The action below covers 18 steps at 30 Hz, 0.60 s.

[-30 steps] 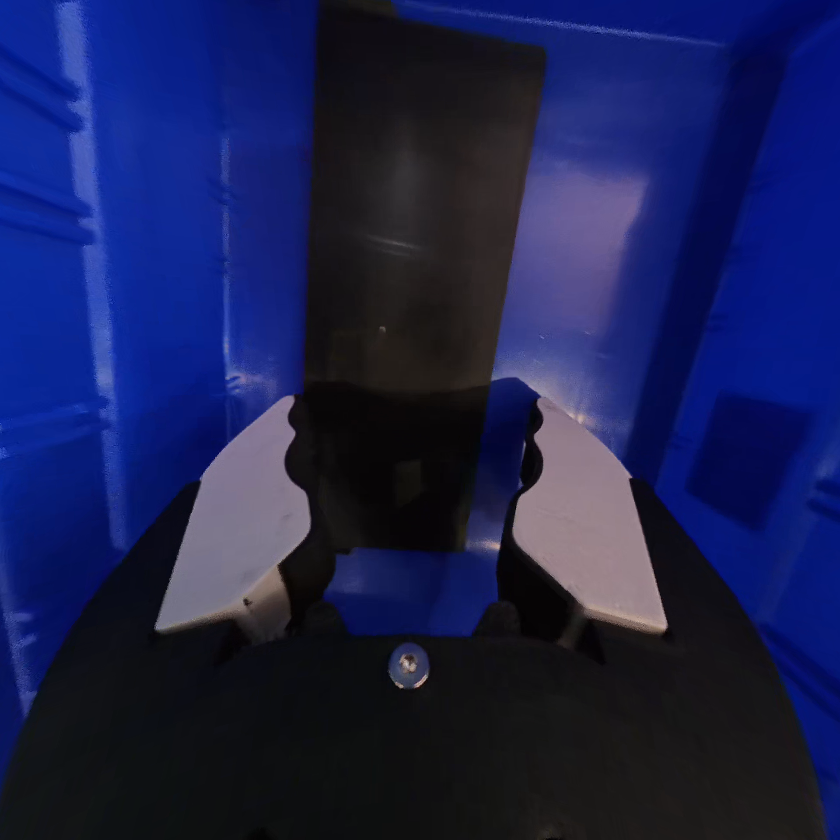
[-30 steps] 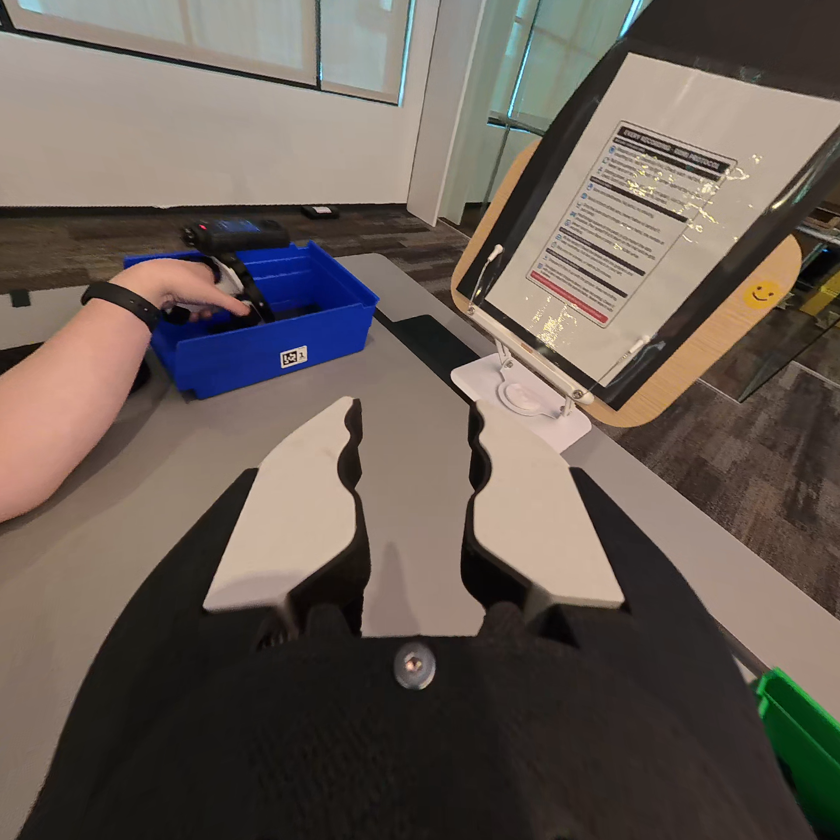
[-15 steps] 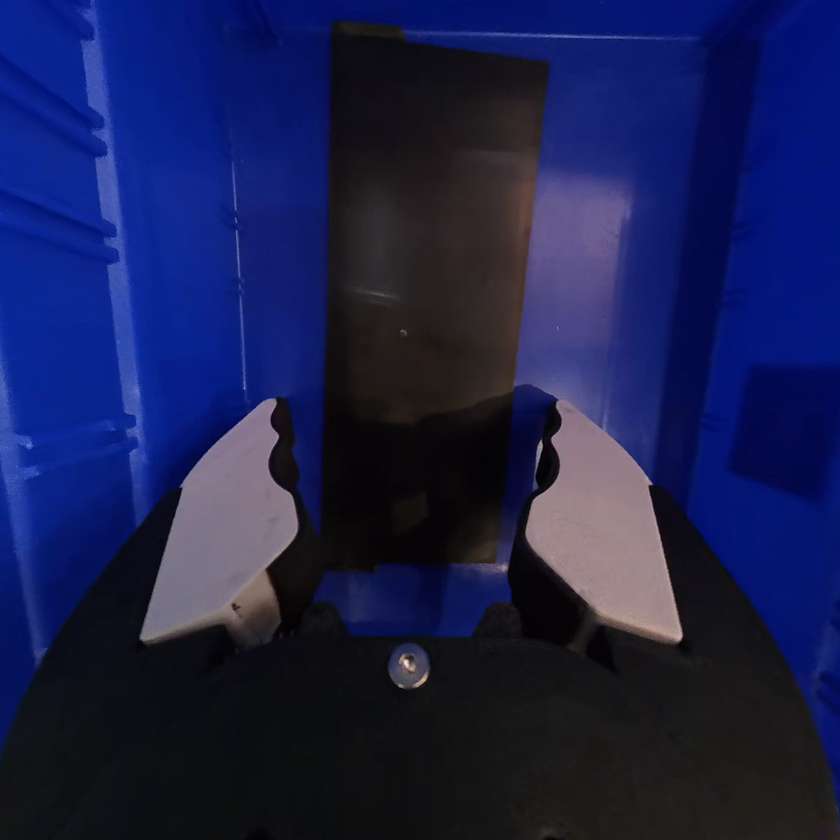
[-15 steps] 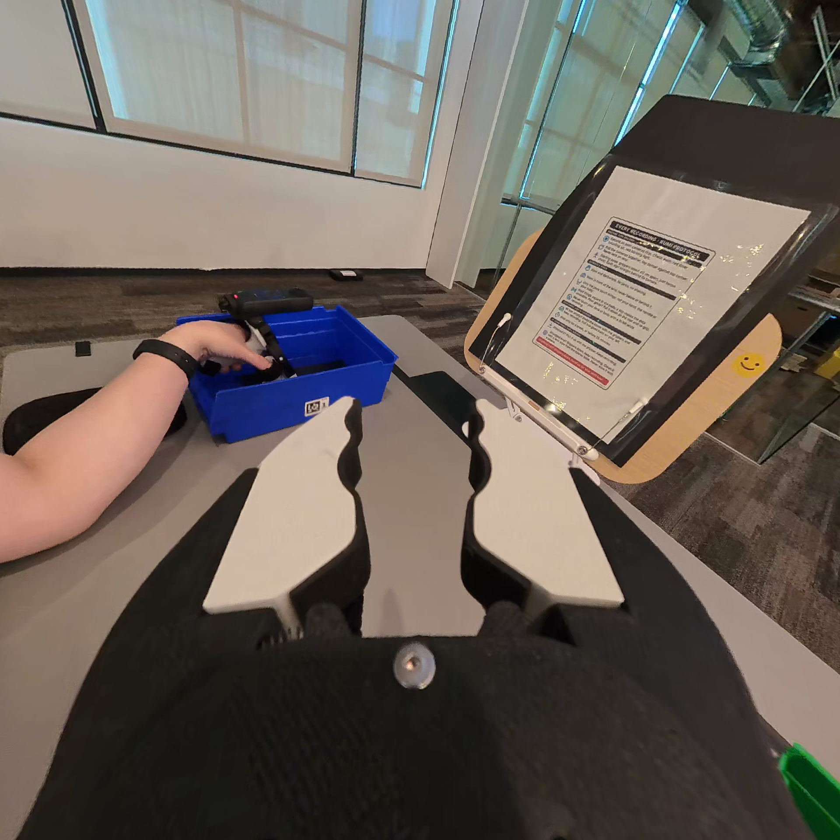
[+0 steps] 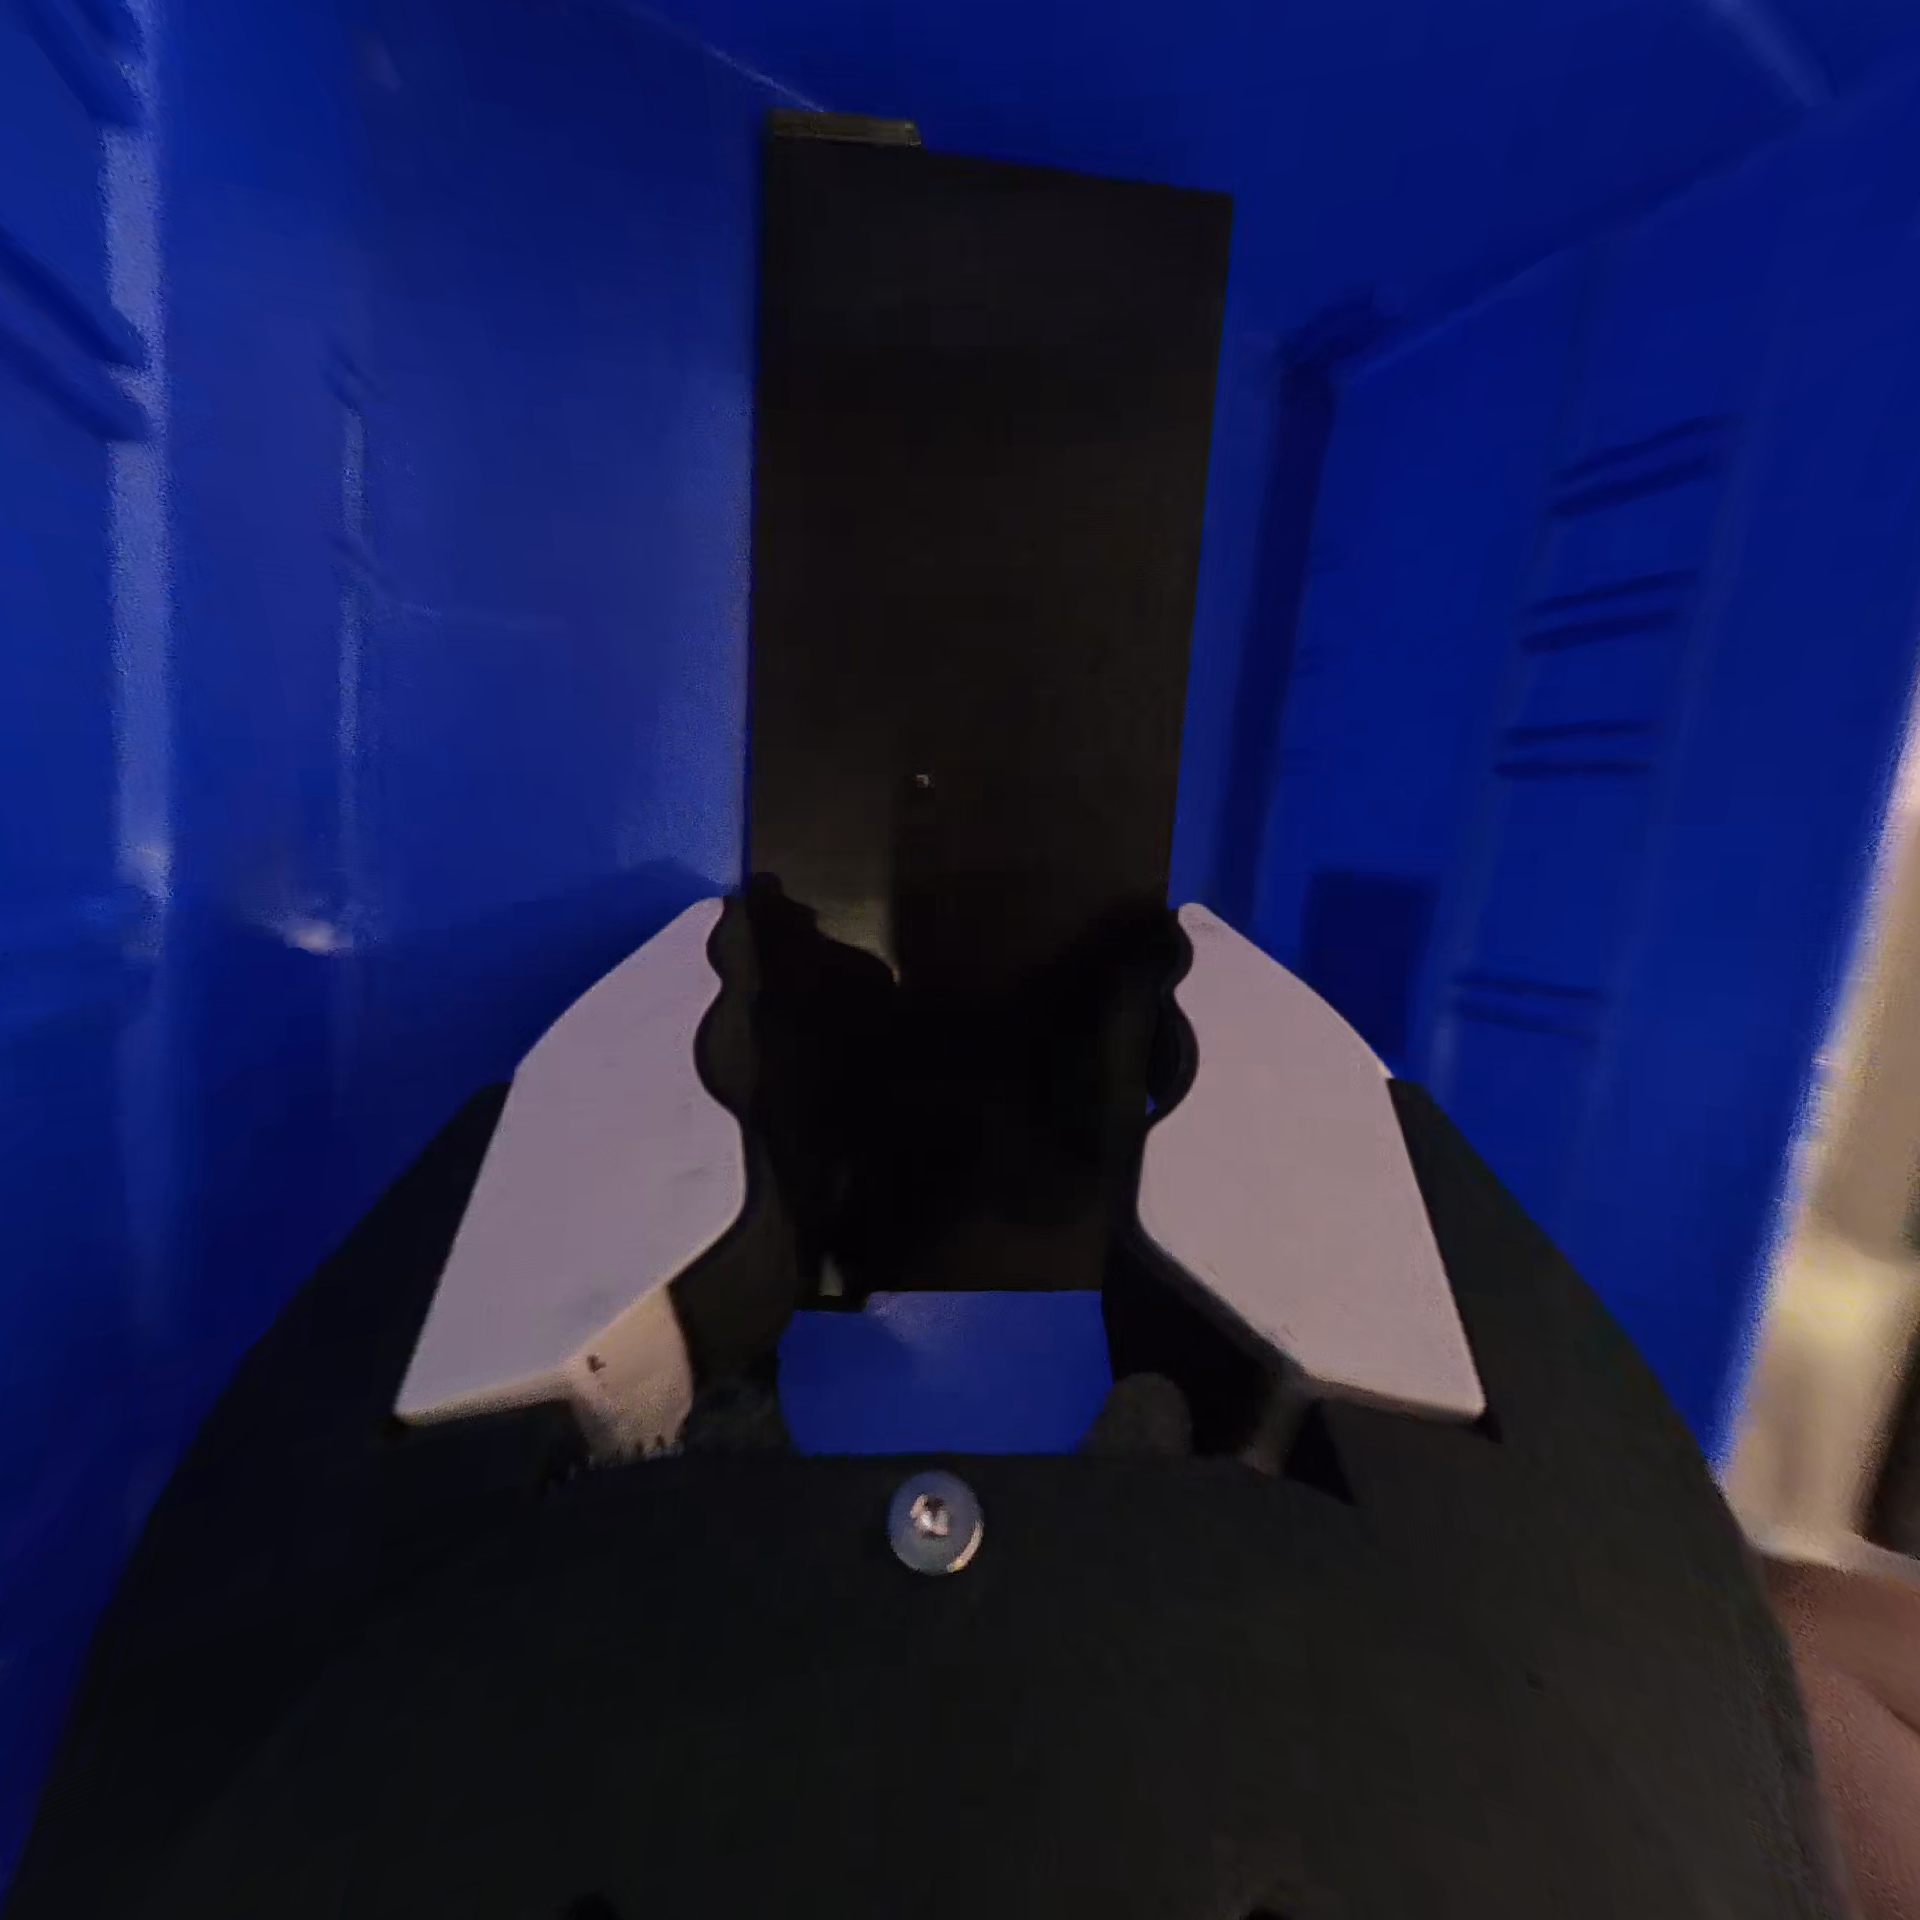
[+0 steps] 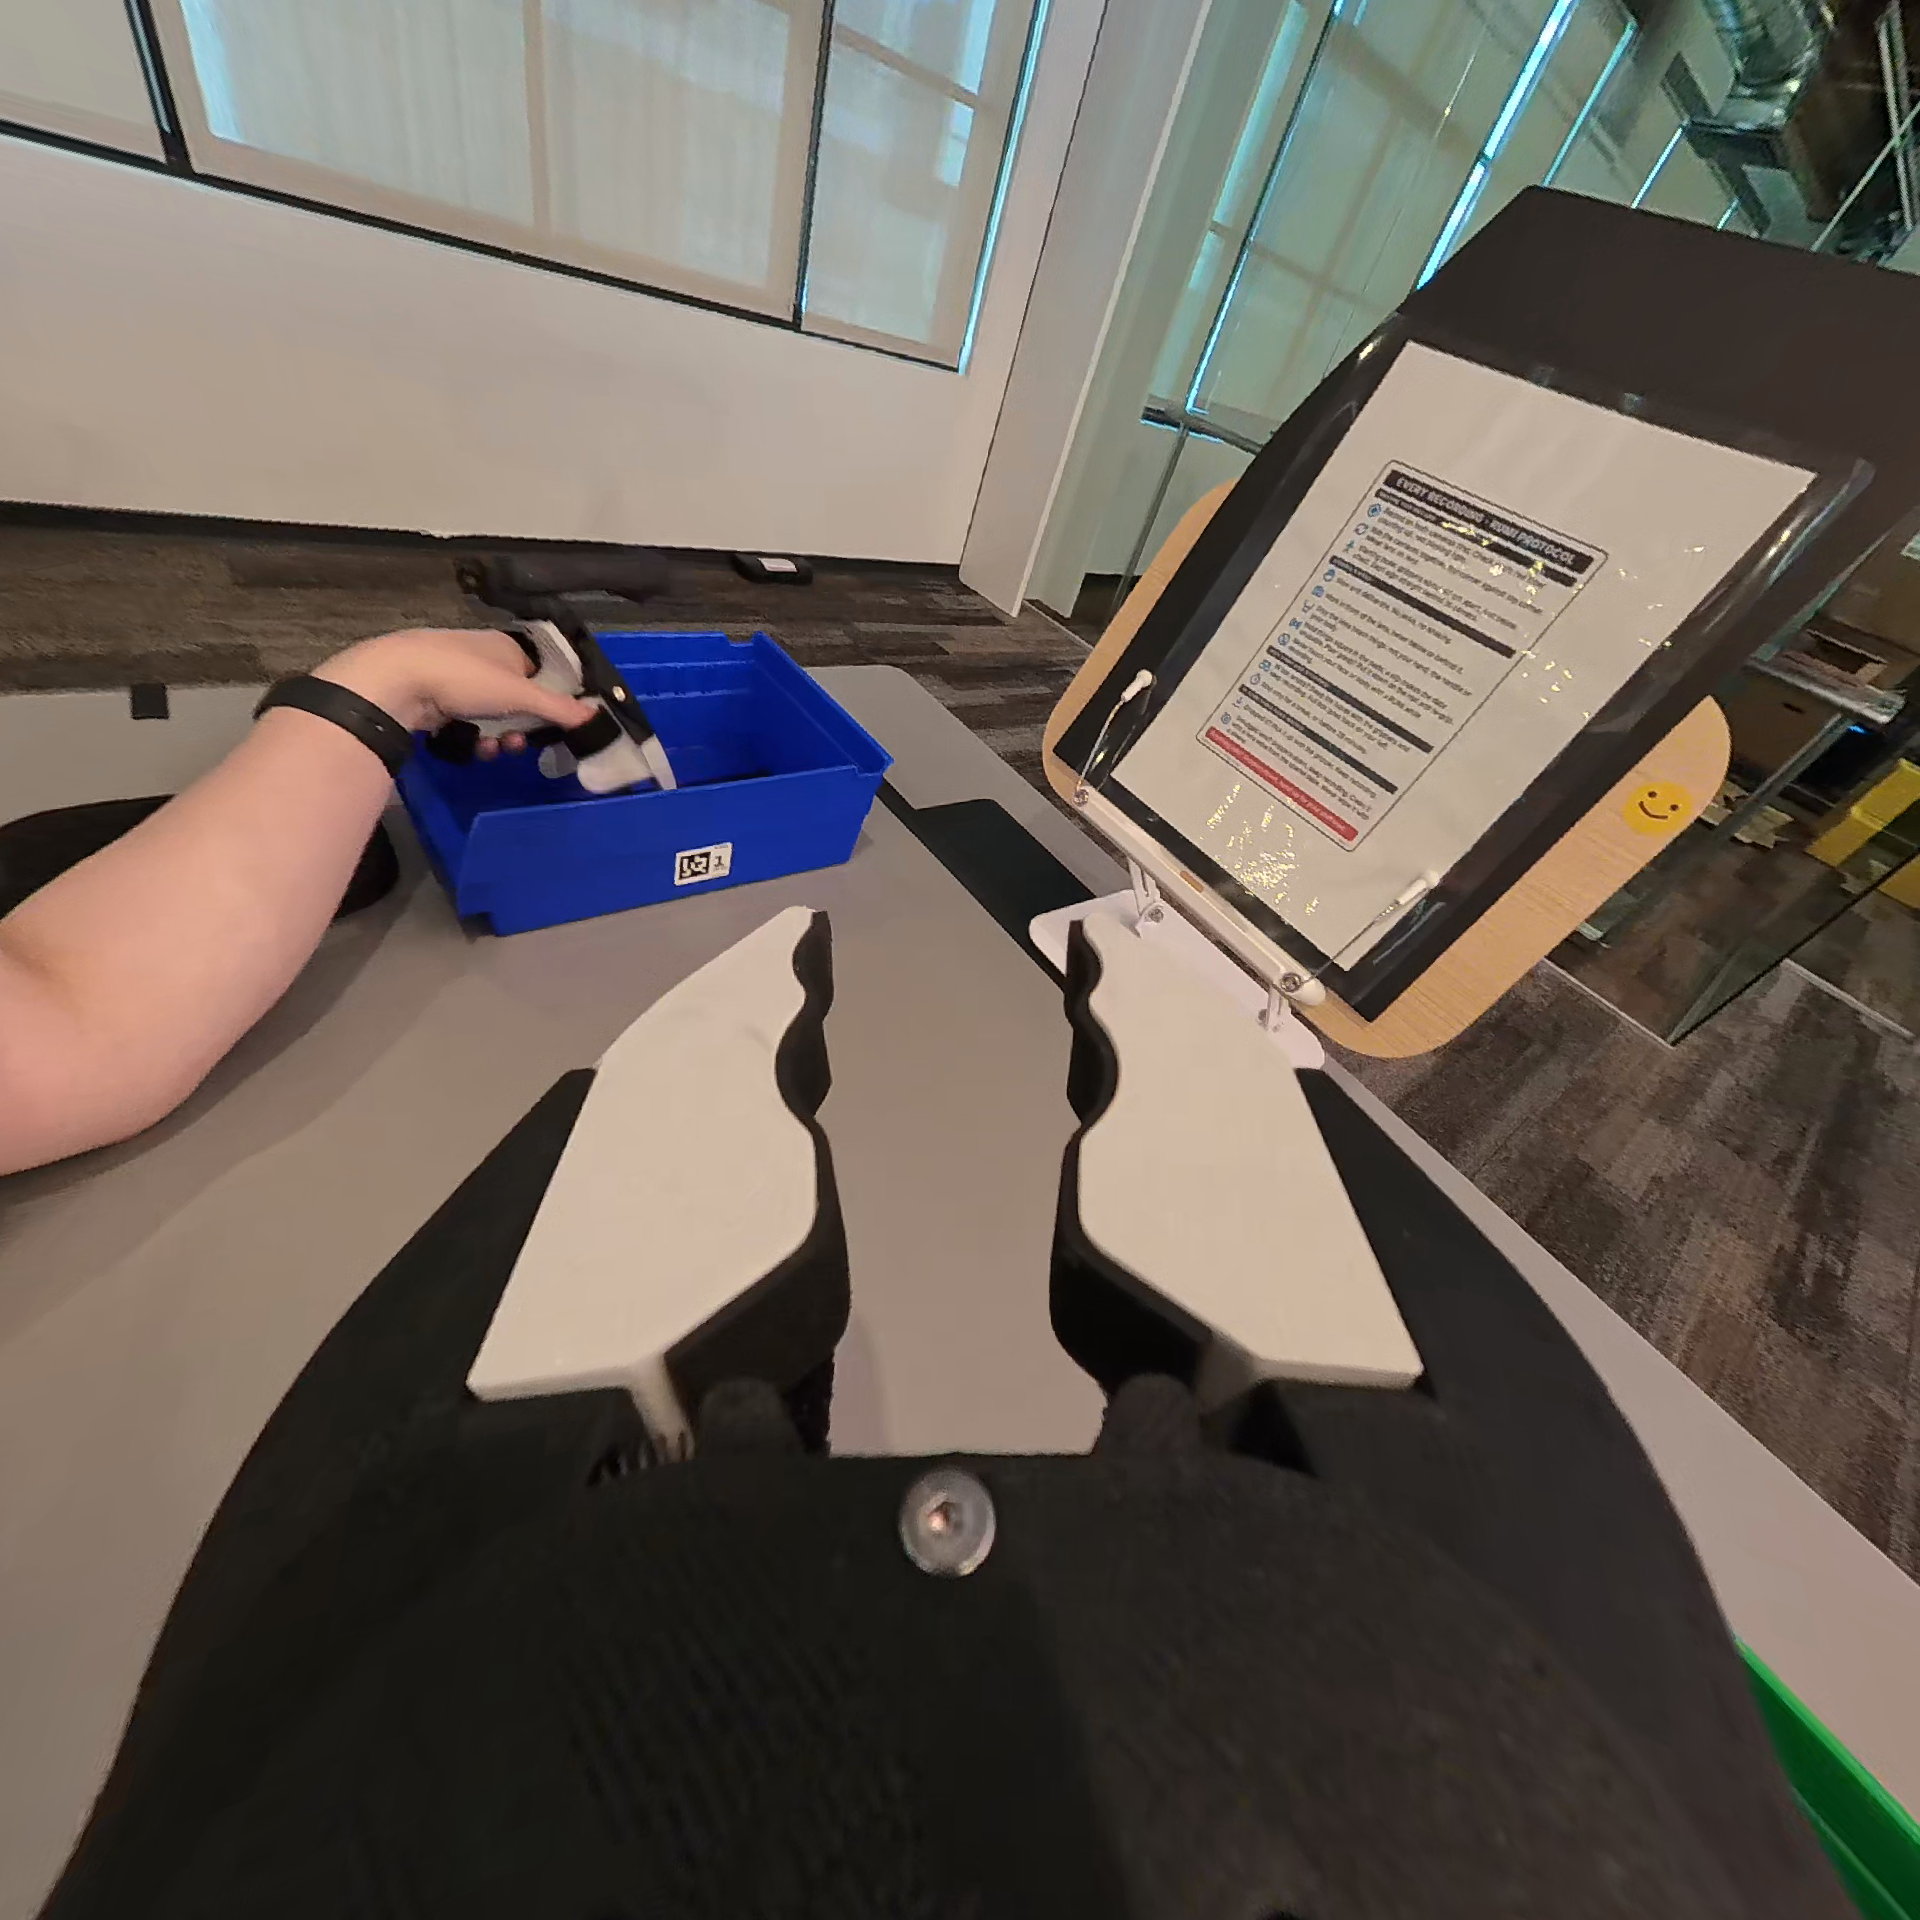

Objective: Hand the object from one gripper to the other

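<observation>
In the left wrist view, a long flat black slab [image 5: 987,520] lies inside the blue bin [image 5: 416,623], pointing away from the camera. My left gripper [image 5: 951,935] is shut on the slab's near end, with both inner pads against its long edges. The right wrist view shows the left gripper [image 6: 592,727] held by a hand, dipped into the blue bin [image 6: 665,831] at the far left of the grey table [image 6: 935,1039]. My right gripper [image 6: 943,930] is open and empty above the table, well short of the bin.
A tilted document stand holding a printed sheet [image 6: 1403,675] stands on the right side of the table. The person's bare forearm [image 6: 208,935] reaches across the left side. A green bin [image 6: 1829,1787] sits at the lower right corner. A dark pad [image 6: 62,842] lies at the far left. One gripper's finger ends stand about 55 cm off the other's.
My left gripper's fingers have closed in from either side onto the black slab, and the bin's open edge now shows at the right. The right gripper has stayed open while its view tilted upward.
</observation>
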Motion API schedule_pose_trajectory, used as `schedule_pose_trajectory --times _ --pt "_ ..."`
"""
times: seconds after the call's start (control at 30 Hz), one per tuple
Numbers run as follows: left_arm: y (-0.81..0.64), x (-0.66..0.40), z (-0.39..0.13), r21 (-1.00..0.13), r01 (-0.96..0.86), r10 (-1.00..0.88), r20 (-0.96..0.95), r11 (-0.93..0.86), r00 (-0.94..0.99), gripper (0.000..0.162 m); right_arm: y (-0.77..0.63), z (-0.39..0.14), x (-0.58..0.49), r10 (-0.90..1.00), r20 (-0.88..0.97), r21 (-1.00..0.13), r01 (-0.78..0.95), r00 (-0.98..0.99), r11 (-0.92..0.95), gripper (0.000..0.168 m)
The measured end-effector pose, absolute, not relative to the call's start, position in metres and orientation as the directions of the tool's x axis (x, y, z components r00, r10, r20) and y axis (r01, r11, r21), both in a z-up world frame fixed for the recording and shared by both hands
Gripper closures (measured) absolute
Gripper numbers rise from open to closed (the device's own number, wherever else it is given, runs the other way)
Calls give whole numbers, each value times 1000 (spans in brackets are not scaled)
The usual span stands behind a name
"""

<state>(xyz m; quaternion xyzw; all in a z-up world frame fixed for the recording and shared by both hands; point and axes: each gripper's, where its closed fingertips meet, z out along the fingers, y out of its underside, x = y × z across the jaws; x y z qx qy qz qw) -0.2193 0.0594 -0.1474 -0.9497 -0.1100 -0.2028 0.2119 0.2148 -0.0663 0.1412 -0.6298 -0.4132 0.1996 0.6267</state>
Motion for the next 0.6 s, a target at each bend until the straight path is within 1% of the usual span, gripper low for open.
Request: schedule_pose_trajectory --times 0.03,0.13,0.3,0.4,0.47,0.6 --pt "59 -215 -145 -342 324 126 491 -882 862 88 -66 140 215 772 265 -954 272 577 124 124" --pt "57 -210 -142 -330 339 107 559 -881 822 87 -63 138 214 781 251 -957 268 572 112 125" --pt "58 -198 -125 -369 313 34 598 -875 801 88 -53 128 211 788 232 -956 283 570 77 125" --pt "58 -188 -109 -410 280 -21 593 -868 805 88 -48 120 206 792 232 -951 305 565 61 125" --pt "54 -178 -100 -418 241 -65 596 -876 800 88 -45 114 202 797 232 -945 323 558 49 125" --pt "51 -176 -94 -430 214 -69 554 -877 830 88 -40 103 196 798 245 -930 367 551 33 124"
